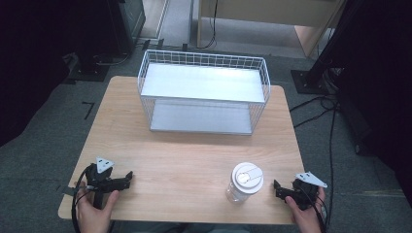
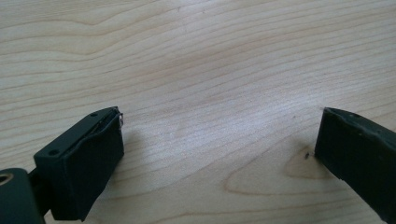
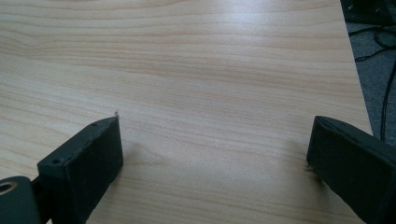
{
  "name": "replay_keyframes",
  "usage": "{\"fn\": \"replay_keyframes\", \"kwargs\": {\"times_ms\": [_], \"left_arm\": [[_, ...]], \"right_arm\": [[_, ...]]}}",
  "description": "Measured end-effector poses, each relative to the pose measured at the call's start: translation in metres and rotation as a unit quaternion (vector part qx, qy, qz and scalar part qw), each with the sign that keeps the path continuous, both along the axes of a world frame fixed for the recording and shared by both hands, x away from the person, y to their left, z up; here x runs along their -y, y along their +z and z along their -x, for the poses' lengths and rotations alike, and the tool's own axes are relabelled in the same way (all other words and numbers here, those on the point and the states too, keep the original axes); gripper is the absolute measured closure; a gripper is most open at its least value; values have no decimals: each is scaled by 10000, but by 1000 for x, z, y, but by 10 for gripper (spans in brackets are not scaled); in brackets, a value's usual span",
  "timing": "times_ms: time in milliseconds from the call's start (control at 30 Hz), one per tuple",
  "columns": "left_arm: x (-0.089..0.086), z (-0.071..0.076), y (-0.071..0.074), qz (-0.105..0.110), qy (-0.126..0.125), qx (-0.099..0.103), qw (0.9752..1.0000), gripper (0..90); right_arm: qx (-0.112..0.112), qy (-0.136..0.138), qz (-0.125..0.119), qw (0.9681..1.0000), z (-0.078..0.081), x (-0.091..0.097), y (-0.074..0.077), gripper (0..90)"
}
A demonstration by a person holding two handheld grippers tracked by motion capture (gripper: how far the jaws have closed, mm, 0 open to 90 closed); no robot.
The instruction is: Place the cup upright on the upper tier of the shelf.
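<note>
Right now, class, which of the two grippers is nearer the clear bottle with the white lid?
The right gripper: it lies just beside the bottle at the table's near edge, while the left gripper rests far across the table.

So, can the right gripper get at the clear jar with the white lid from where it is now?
Probably yes. The right gripper sits beside the jar near the table's front edge, its fingers apart, with only bare wood between them.
</note>
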State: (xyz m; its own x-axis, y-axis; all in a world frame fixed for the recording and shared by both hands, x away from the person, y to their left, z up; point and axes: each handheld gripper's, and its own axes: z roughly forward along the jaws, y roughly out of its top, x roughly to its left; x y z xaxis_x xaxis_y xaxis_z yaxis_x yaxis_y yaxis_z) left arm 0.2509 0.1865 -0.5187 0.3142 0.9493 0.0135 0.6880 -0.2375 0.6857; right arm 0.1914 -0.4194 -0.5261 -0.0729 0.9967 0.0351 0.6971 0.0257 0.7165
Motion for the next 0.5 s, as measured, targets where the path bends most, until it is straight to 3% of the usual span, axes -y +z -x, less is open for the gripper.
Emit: {"fn": "replay_keyframes", "kwargs": {"times_ms": [500], "left_arm": [[1,0,0,10,-66,10,10000,15]], "right_arm": [[-65,0,63,10000,1,-4,1,19]]}}
